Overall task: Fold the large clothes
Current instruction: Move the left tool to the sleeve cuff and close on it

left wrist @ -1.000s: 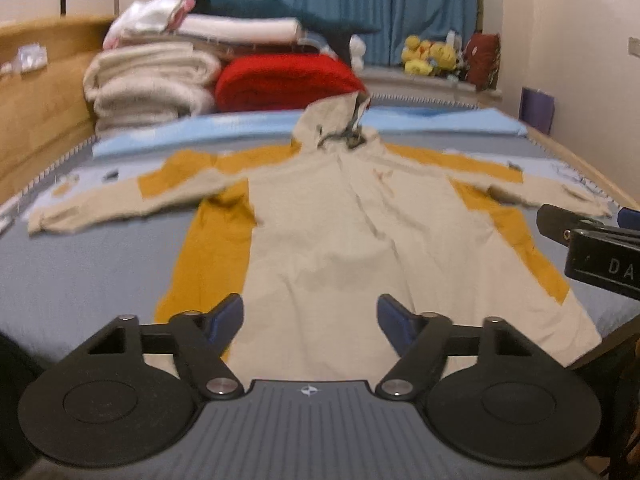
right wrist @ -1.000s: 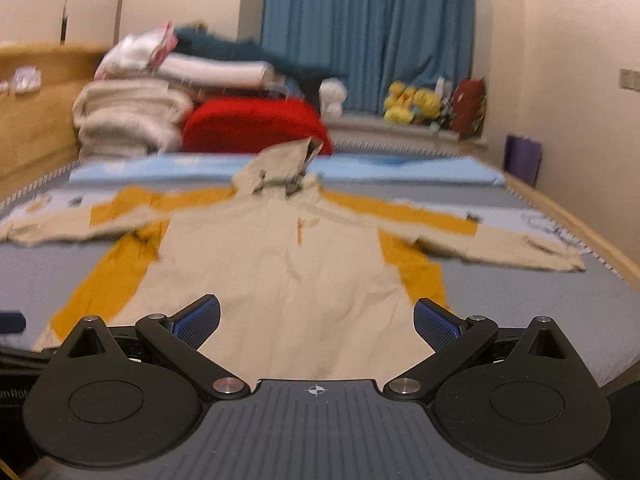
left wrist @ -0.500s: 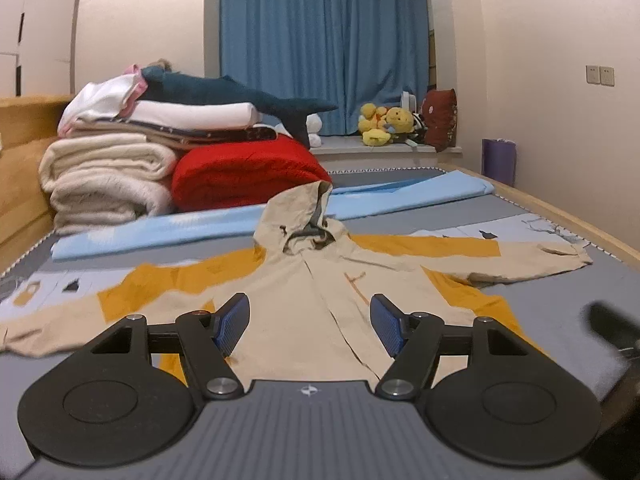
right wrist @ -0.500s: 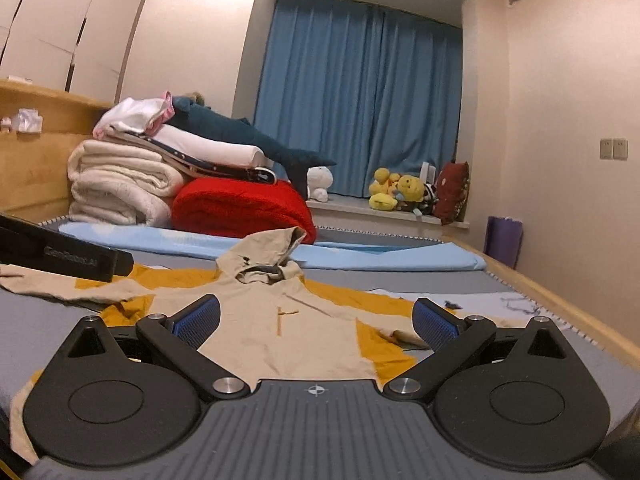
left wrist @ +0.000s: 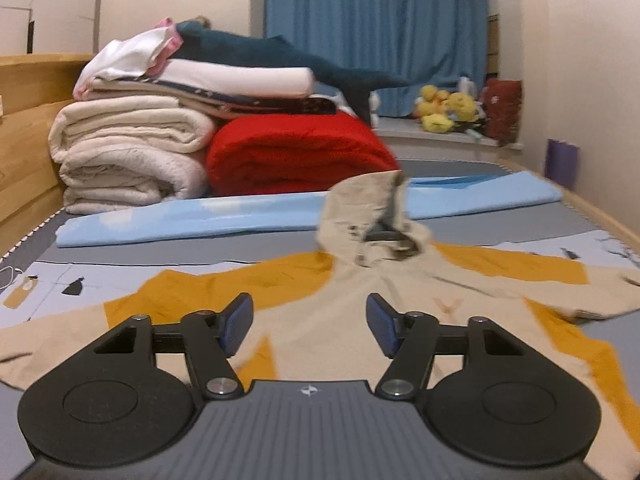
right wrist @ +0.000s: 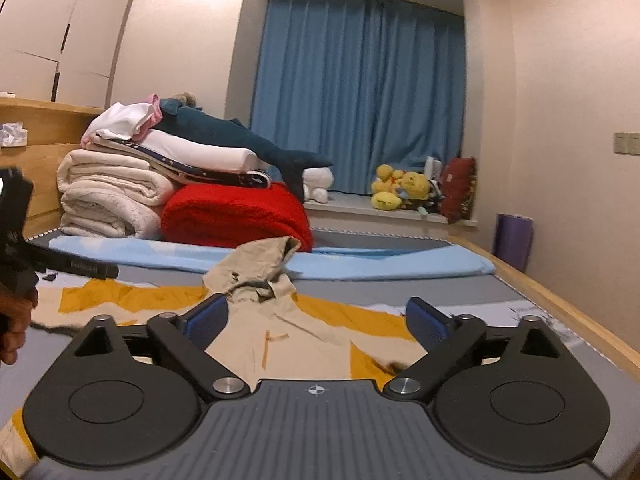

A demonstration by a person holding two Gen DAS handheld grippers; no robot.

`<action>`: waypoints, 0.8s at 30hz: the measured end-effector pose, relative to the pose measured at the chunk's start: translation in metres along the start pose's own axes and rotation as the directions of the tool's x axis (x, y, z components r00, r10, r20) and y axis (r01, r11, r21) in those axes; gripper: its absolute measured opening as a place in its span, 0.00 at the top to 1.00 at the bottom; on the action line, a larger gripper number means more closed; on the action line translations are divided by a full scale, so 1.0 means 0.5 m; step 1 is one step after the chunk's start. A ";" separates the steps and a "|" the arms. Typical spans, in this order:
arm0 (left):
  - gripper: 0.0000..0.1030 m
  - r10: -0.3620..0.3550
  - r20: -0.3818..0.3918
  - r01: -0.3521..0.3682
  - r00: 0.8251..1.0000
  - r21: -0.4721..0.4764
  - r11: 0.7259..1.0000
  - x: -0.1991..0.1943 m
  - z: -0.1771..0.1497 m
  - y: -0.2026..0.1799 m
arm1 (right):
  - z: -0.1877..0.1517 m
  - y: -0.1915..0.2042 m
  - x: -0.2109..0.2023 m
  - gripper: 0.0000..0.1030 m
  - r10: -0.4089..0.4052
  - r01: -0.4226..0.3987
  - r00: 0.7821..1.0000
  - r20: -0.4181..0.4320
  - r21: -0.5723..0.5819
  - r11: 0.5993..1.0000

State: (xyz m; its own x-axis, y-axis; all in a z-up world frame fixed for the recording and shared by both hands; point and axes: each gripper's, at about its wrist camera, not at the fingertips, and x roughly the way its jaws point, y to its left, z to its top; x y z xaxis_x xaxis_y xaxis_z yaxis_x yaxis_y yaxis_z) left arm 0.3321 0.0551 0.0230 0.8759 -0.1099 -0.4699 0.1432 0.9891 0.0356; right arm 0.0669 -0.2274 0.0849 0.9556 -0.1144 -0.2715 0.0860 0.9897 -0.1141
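Both grippers are closing in over the spread hoodie!

The hoodie (left wrist: 360, 320) is lying flat on the bed (left wrist: 520, 224), unfolded; left gripper (left wrist: 308, 322) and right gripper (right wrist: 316, 320) are narrowing their jaws, gripping nothing. Next, I'd say, they're needing a sleeve or shoulder edge.

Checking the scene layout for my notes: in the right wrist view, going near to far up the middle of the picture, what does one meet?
Right gripper, jaws closing on nothing → beige and yellow hooded jacket → light blue sheet → red blanket → blue curtain.
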 end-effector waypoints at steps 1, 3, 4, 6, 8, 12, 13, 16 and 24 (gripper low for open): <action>0.40 0.015 0.001 -0.015 1.000 0.001 1.000 0.020 -0.001 0.022 | 0.011 0.004 0.024 0.23 0.017 -0.017 1.000 0.003 0.005 1.000; 0.43 0.046 0.001 -0.046 0.999 -0.011 0.999 0.058 -0.007 0.073 | 0.035 0.016 0.080 0.44 0.059 -0.059 0.998 0.013 0.013 0.998; 0.43 0.064 -0.008 -0.065 0.998 -0.030 0.997 0.079 -0.015 0.104 | 0.047 0.022 0.109 0.50 0.082 -0.082 0.997 0.016 0.017 0.996; 0.44 0.095 -0.044 -0.099 0.994 -0.087 0.991 0.108 -0.031 0.163 | 0.072 0.035 0.164 0.58 0.123 -0.124 0.992 0.029 0.032 0.992; 0.44 0.142 -0.092 -0.155 0.986 -0.154 0.976 0.134 -0.046 0.228 | 0.097 0.048 0.221 0.60 0.168 -0.170 0.985 0.047 0.038 0.985; 0.44 0.210 -0.173 -0.250 0.962 -0.257 0.934 0.170 -0.070 0.355 | 0.122 0.082 0.342 0.54 0.246 -0.247 0.969 0.013 0.050 0.968; 0.44 0.237 -0.192 -0.283 0.952 -0.268 0.921 0.179 -0.079 0.387 | 0.117 0.090 0.370 0.52 0.266 -0.266 0.964 -0.002 0.057 0.962; 0.44 0.287 -0.244 -0.358 0.927 -0.340 0.869 0.189 -0.107 0.484 | 0.072 0.098 0.427 0.50 0.298 -0.293 0.953 -0.047 0.099 0.951; 0.43 0.368 -0.342 -0.501 0.865 -0.547 0.671 0.192 -0.185 0.711 | 0.000 0.122 0.493 0.68 0.359 -0.343 0.924 -0.128 0.133 0.930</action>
State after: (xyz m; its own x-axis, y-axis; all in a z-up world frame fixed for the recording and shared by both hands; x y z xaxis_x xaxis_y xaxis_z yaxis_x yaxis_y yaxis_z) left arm 0.4243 0.4055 -0.0911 0.6523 0.3023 -0.6951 -0.5950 0.7723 -0.2225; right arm 0.3075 -0.1950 0.0108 0.8783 0.2390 -0.4141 -0.2104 0.9709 0.1140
